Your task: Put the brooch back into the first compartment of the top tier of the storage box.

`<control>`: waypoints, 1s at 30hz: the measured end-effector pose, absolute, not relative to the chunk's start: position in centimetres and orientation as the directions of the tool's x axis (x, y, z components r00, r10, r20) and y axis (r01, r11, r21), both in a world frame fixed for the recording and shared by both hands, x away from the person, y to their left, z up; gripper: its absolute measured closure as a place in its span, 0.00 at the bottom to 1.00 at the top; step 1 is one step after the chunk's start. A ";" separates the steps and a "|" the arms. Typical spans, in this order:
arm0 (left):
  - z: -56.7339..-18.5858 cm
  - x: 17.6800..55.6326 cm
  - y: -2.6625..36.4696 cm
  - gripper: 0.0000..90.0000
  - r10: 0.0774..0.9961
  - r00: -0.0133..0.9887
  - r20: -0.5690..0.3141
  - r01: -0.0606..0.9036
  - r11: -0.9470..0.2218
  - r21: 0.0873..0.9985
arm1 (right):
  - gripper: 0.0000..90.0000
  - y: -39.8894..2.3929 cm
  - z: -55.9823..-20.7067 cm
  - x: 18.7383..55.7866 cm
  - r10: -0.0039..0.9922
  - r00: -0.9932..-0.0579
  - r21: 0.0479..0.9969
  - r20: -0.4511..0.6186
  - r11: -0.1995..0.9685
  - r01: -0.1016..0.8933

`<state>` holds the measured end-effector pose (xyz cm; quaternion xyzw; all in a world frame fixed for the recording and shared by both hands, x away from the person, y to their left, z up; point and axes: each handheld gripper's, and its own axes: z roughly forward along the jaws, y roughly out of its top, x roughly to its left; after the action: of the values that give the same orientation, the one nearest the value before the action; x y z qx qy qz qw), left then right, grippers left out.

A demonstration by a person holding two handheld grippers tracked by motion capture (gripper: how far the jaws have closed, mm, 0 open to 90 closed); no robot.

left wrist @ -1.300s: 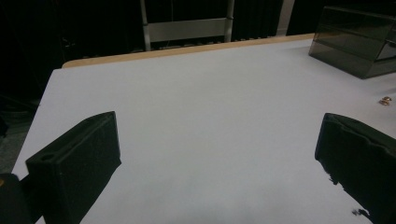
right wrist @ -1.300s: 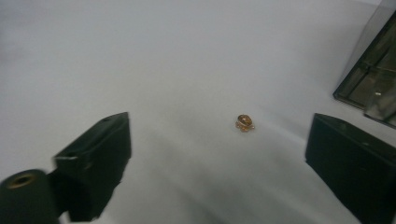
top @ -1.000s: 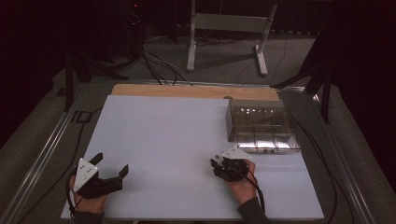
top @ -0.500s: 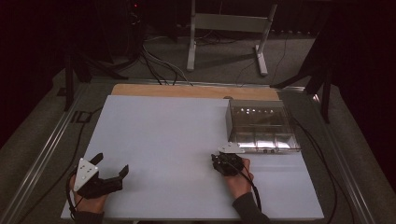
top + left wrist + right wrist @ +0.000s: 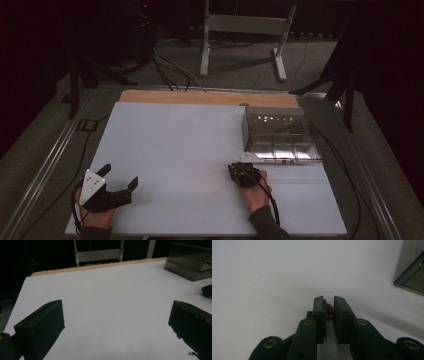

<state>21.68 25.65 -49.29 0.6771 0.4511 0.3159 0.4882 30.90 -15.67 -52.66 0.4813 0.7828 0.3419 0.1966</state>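
Observation:
Near the table's front left corner, my left gripper (image 5: 121,175) rests on the white table top (image 5: 190,145), held in a hand. Its jaws stand wide apart with nothing between them (image 5: 117,322). My right gripper (image 5: 241,169) sits just in front of the clear plastic box (image 5: 280,135), pointing down at the table. Its jaws have just been closing and are now shut (image 5: 329,301) on a small brown thing (image 5: 329,309). That thing is too small and too hidden to name.
The clear box (image 5: 412,272) with compartments stands at the right of the table, and it is also in the left gripper view (image 5: 190,262). A wooden strip (image 5: 210,97) runs along the far edge. Cables and a metal stand (image 5: 240,30) lie on the floor beyond.
The right gripper's jaws have drawn together while the hand stayed almost in place by the box. The left gripper has not moved.

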 end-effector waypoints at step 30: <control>-49.3 21.7 25.6 0.01 0.920 0.393 -0.010 0.303 -0.119 0.945 | 0.91 -15.5 -51.1 30.7 0.879 -0.475 0.736 0.047 0.291 0.611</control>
<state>21.68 25.63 -49.28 0.6778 0.4509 0.3166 0.4868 30.66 -15.48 -51.10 0.4766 0.7814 0.3565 0.1875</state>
